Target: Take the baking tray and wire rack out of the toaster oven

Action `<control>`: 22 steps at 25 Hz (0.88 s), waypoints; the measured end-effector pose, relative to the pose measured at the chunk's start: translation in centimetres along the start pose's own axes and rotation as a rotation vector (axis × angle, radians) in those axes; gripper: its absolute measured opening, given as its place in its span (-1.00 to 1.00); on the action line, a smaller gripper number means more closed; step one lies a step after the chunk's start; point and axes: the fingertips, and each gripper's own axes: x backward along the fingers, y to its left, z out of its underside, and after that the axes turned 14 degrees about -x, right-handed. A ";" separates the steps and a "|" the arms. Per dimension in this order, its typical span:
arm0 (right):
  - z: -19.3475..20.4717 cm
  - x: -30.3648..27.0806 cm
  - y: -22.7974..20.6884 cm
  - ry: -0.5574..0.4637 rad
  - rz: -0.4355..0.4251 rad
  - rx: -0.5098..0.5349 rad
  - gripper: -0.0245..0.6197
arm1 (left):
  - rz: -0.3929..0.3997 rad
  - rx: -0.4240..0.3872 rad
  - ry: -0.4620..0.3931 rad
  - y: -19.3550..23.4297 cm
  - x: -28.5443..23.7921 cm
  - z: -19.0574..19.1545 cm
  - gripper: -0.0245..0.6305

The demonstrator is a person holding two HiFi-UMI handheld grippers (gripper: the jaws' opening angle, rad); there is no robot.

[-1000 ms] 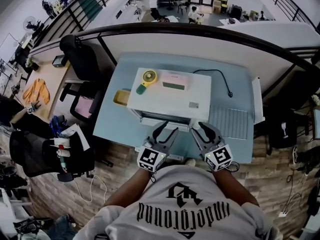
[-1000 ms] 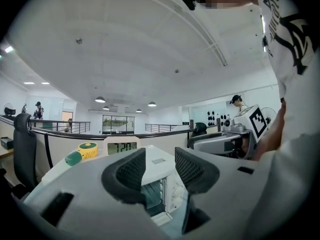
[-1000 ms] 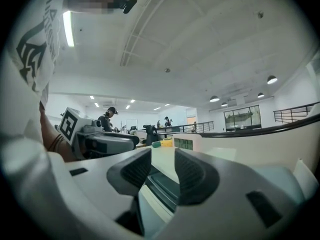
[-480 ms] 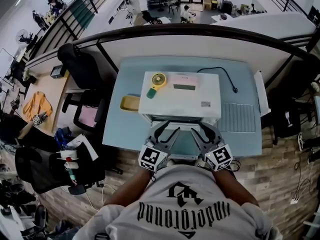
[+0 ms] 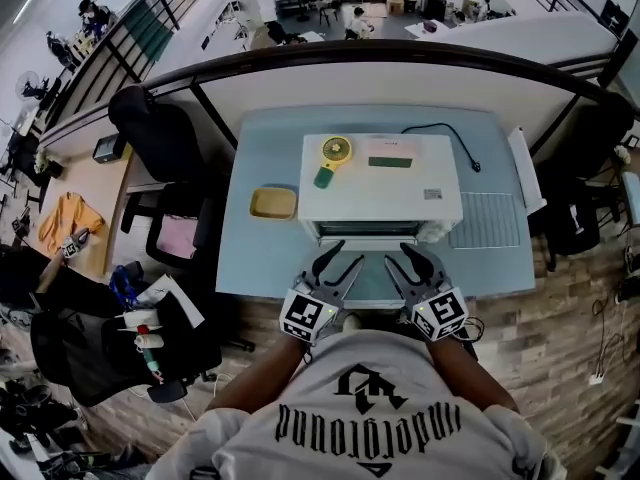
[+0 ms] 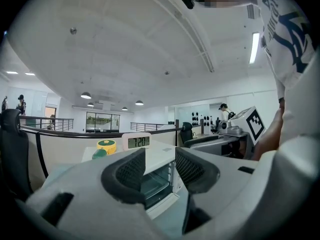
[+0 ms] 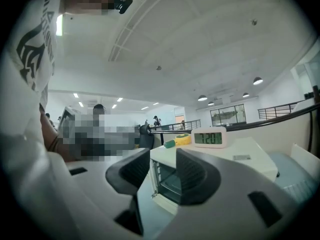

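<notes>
The silvery wire rack (image 5: 490, 220) lies flat just right of the boxy white toaster oven (image 5: 380, 183) and a shallow yellow rectangular tray (image 5: 272, 203) sits left of it, so both seem already out. The left gripper (image 5: 338, 258) and right gripper (image 5: 408, 256) have drawn back nearer from its open door. Both are released and empty, the right's jaws having just been opening.

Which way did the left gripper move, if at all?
Yes: the left gripper shifted left along the toaster oven front and is now near its left corner.

Open toaster oven (image 7: 250, 149), clock (image 7: 209, 138) on top
</notes>
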 end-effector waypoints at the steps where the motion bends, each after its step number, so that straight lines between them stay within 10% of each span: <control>1: 0.3 -0.2 0.3 0.004 0.002 -0.005 -0.40 | 0.004 0.005 0.002 0.1 0.3 0.3 -0.34; 22: 4.6 -0.8 -2.0 0.053 0.039 -0.185 -0.37 | 0.026 0.132 0.046 -0.7 -0.5 4.6 -0.33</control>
